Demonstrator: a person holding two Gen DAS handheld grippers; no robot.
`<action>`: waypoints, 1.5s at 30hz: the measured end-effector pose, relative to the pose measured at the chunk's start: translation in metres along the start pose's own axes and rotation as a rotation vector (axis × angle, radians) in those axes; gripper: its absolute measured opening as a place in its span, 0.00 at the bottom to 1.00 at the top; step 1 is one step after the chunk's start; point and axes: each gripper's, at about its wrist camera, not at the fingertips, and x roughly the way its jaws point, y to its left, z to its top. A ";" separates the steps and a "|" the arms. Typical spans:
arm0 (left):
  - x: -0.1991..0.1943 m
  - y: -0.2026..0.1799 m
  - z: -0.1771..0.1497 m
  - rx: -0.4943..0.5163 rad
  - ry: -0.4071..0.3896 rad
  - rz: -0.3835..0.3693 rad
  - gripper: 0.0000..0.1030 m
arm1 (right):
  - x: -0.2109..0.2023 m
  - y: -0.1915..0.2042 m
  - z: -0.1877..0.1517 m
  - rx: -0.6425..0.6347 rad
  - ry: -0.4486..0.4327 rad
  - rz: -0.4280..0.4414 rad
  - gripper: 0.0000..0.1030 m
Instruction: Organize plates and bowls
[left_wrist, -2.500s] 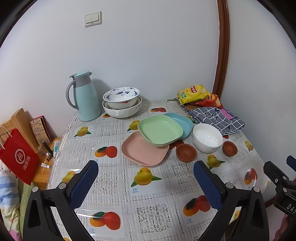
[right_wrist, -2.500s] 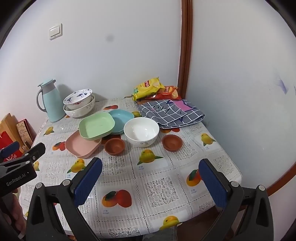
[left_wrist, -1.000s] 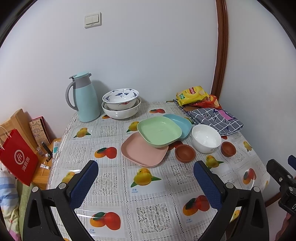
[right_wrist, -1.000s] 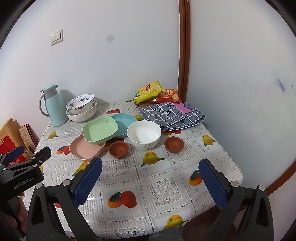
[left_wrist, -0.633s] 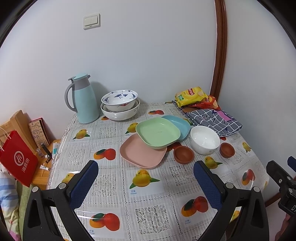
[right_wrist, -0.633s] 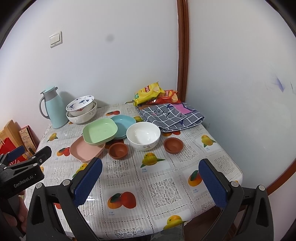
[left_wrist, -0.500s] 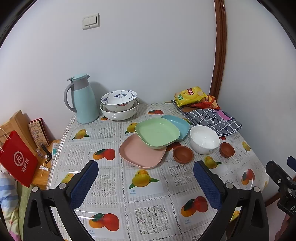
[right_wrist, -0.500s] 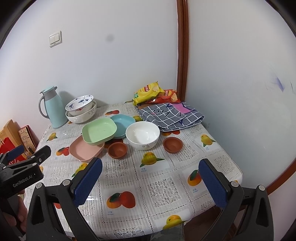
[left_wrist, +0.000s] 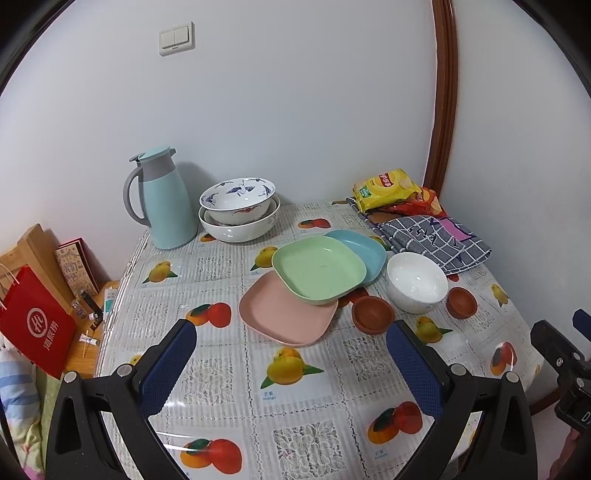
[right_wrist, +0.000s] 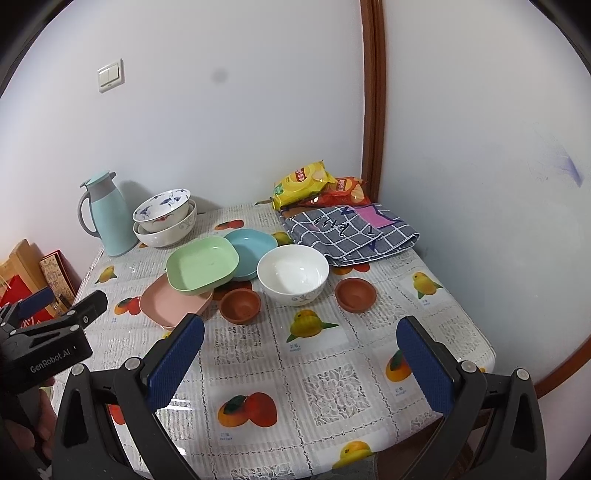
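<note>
A green plate (left_wrist: 319, 269) rests tilted on a pink plate (left_wrist: 280, 315) and a blue plate (left_wrist: 365, 247) in the middle of the table. A white bowl (left_wrist: 416, 282) sits to their right, between two small brown bowls (left_wrist: 372, 315) (left_wrist: 461, 302). Two large patterned bowls (left_wrist: 238, 212) are nested at the back. My left gripper (left_wrist: 291, 363) is open and empty above the table's near part. My right gripper (right_wrist: 301, 356) is open and empty, short of the white bowl (right_wrist: 293, 275) and the green plate (right_wrist: 201, 265).
A light blue jug (left_wrist: 164, 205) stands at the back left. Snack bags (left_wrist: 388, 190) and a folded checked cloth (left_wrist: 436, 238) lie at the back right. A red bag (left_wrist: 35, 334) and boxes stand left of the fruit-print table (left_wrist: 291, 417). Walls close the back and right.
Both grippers have drawn back and up a little, so the dishes look slightly smaller and lower. Nothing on the table has moved.
</note>
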 end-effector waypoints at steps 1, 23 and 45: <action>0.002 0.001 0.002 0.000 0.001 0.001 1.00 | 0.002 0.000 0.001 -0.001 0.001 0.002 1.00; 0.131 0.035 0.032 -0.013 0.134 0.024 1.00 | 0.136 0.029 0.025 -0.033 0.126 0.109 0.79; 0.269 0.041 0.065 -0.017 0.261 -0.064 0.81 | 0.267 0.089 0.051 -0.085 0.230 0.171 0.45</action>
